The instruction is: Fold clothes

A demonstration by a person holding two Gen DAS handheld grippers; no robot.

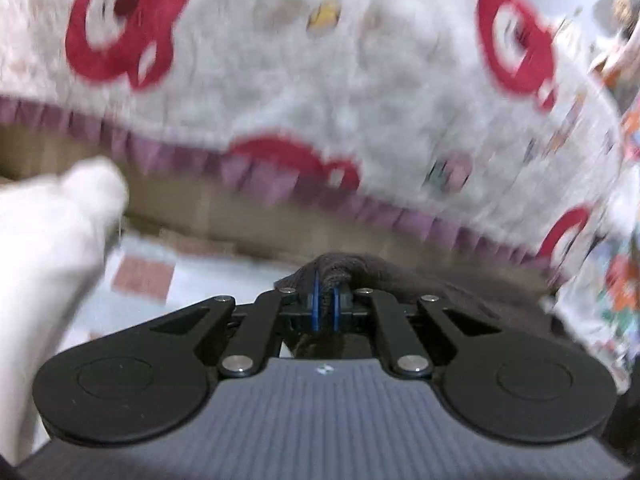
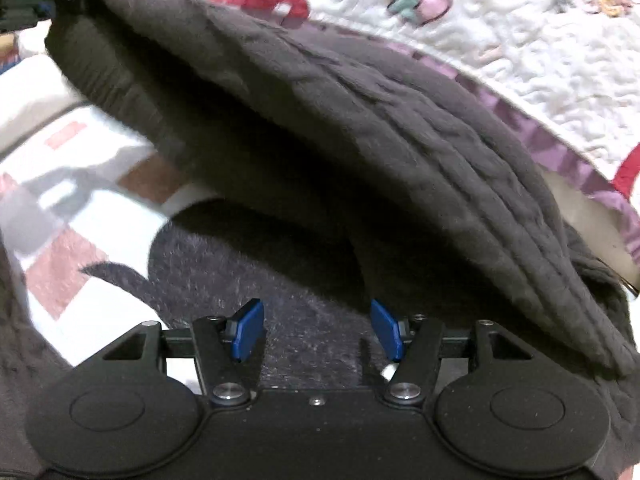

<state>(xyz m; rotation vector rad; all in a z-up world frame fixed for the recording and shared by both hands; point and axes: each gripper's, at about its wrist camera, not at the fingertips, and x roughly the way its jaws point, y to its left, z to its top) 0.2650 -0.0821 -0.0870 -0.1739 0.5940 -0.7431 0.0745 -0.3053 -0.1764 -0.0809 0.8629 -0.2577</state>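
Note:
A dark brown knitted garment hangs stretched across the right wrist view, lifted off the floor. My left gripper is shut on a bunched edge of this garment, with the blue pads pressed together on the cloth. My right gripper is open and empty, its blue pads wide apart, just below the hanging garment's lower right edge. The left wrist view is blurred by motion.
A white quilt with red shapes and a purple ruffled border lies ahead, also in the right wrist view. A white cloth is at the left. A dark fuzzy rug and a pink-and-white tiled floor lie below.

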